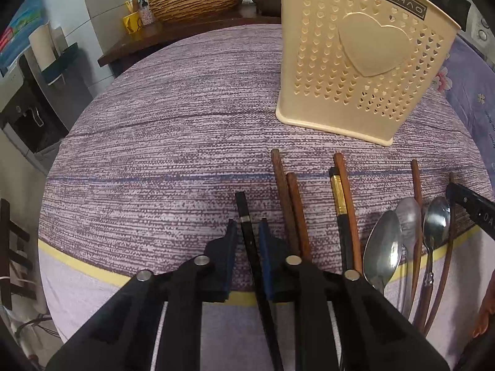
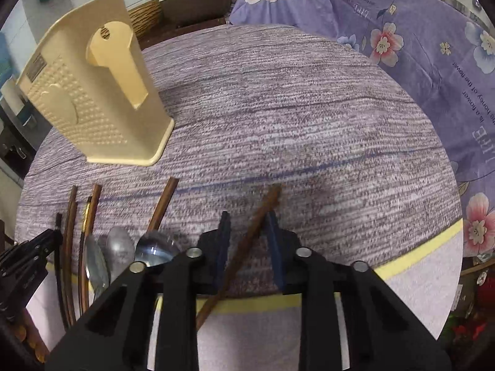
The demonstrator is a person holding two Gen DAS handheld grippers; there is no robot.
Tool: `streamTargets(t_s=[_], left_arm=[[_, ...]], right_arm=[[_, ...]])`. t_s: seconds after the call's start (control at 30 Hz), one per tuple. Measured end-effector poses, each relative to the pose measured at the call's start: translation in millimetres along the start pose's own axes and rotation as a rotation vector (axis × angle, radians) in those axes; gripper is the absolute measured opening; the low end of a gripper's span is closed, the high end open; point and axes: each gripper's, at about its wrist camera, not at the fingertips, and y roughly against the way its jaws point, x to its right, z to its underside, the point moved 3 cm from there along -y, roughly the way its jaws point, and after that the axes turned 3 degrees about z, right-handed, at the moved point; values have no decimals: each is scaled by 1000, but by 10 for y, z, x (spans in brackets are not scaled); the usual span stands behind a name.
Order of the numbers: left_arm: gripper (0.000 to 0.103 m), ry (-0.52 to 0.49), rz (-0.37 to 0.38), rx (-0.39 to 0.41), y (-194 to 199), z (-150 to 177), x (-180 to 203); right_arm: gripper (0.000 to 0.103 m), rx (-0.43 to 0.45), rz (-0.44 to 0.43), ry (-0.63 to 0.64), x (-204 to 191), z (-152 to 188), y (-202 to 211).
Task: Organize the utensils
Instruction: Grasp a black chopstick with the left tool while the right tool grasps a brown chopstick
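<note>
A cream plastic utensil holder with heart-shaped holes stands on the purple-striped tablecloth; it also shows in the right wrist view. My left gripper is closed around a black chopstick with a silver band. My right gripper is open, with a brown wooden chopstick lying slanted between its jaws, blurred. Brown chopsticks, a black and gold chopstick and three metal spoons lie in a row on the cloth.
The table edge with a yellow stripe runs near the grippers. A woven basket and yellow cups stand on a wooden shelf behind. A floral purple cloth lies to the right. The right gripper's tip shows beside the spoons.
</note>
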Motion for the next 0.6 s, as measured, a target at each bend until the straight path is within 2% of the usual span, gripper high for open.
streamTargets(t_s=[0.17, 0.4, 0.6], left_arm=[[10, -7, -9, 8, -24, -39, -10], [10, 9, -4, 13, -45, -108, -98], [10, 64, 52, 72, 169, -180, -241]], right_arm=[[11, 10, -12, -2, -15, -56, -47], [9, 1, -104, -32, 35, -119, -43], [9, 78, -188, 1, 25, -158, 258]])
